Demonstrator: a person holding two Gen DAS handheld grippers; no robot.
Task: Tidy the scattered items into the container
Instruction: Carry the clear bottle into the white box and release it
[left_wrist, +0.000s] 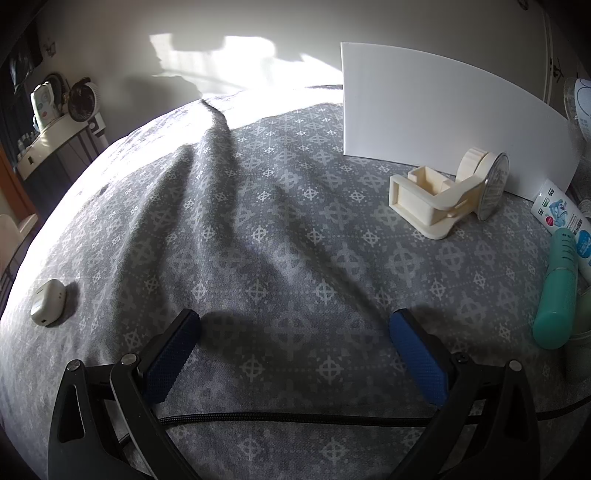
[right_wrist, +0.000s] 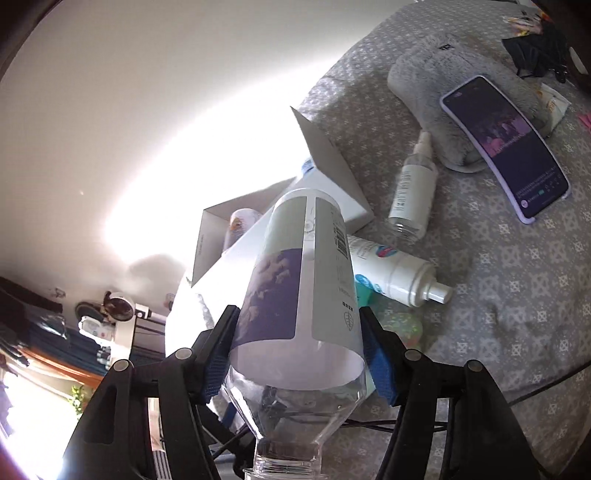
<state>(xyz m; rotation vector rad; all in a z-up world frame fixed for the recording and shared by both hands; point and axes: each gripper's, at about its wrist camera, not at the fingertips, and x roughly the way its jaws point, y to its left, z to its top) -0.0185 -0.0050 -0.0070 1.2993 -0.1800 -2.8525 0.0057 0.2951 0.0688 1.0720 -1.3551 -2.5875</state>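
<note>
Right wrist: bottle (right_wrist: 299, 280) clamped between right tool (right_wrist: 297, 347) fingers.

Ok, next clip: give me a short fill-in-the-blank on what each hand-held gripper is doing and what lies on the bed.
1. The right hand-held gripper is shut on a clear ____ with a paper label.
2. The left hand-held gripper is ____ and holds nothing.
3. The phone rests on a grey ____ pouch.
4. The white box stands with its flaps ____.

Missing words: bottle; open; fluffy; open
</note>
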